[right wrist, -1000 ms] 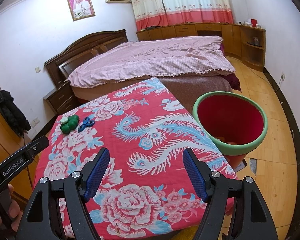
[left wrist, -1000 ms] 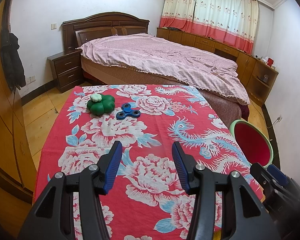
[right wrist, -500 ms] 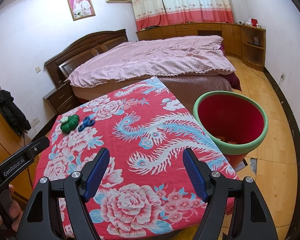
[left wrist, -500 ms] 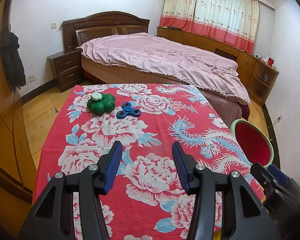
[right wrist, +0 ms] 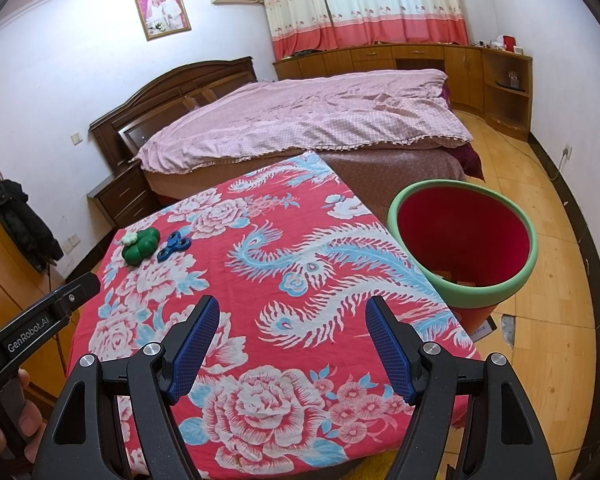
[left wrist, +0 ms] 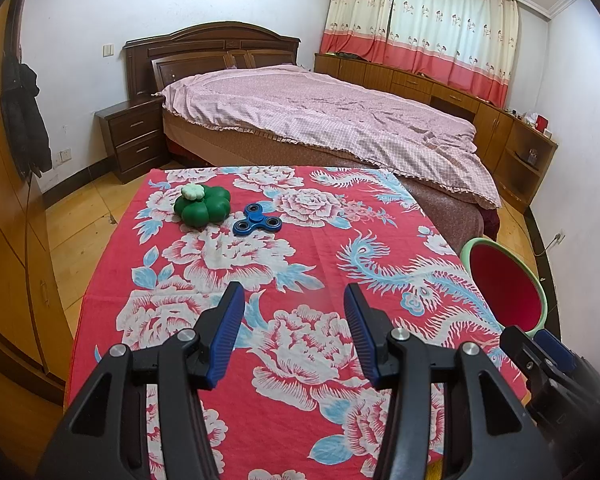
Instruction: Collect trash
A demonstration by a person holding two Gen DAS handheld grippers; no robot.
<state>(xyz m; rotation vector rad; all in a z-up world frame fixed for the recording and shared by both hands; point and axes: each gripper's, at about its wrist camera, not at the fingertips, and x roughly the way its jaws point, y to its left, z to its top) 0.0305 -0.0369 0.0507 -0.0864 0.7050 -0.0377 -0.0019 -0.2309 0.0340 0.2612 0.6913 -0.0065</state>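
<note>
The left gripper (left wrist: pixel 292 312) hovers over a table (left wrist: pixel 308 248) covered in red floral cloth, its jaws spread wide with nothing between them. Well ahead and to its left lie a green flower-shaped toy (left wrist: pixel 202 209) and — just right of that — a blue fidget spinner (left wrist: pixel 257 222). A red bin (left wrist: pixel 505 290) with a green rim stands off the table's edge to the gripper's right.

Two black tools with blue ribbed pads are in view, the left tool (left wrist: pixel 292 336) and the right tool (right wrist: pixel 290 344), both with pads spread apart. One surface covered in a red floral cloth (left wrist: pixel 300 248) carries two things: one green clover-shaped rubber toy with a white top (left wrist: pixel 202 205) and one blue three-lobed fidget spinner (left wrist: pixel 257 221). One red bin with a pale green rim (right wrist: pixel 466 242) stands on the floor. One bed with a pink checked cover (left wrist: pixel 320 120) and one dark wooden nightstand (left wrist: pixel 134 136) complete the count.
</note>
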